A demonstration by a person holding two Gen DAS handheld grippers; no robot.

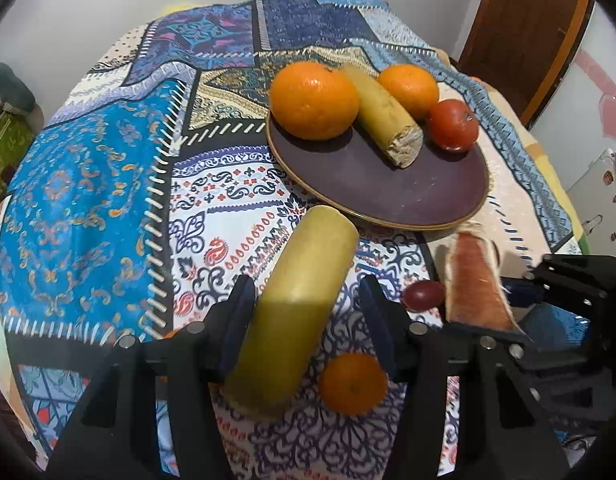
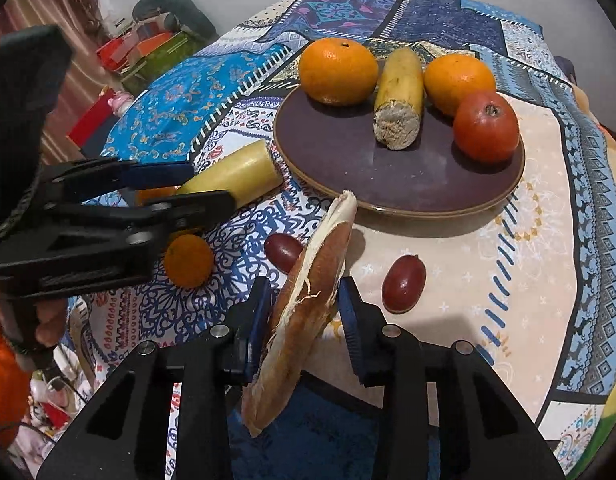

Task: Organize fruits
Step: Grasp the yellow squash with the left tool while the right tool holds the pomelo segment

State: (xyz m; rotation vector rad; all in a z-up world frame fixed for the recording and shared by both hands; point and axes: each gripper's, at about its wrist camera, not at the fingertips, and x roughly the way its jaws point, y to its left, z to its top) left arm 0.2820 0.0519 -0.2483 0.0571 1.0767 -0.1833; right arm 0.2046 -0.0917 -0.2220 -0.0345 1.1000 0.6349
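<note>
A dark purple plate holds two oranges, a yellow banana piece and a red tomato-like fruit. My left gripper holds a second yellow banana piece just in front of the plate; its jaws look wide, and only the left pad seems to touch. My right gripper is shut on a brown, white-edged fruit slice.
A small orange and two dark red grapes lie on the patterned cloth near the grippers. Clutter sits beyond the table's left edge. A wooden door stands at back right.
</note>
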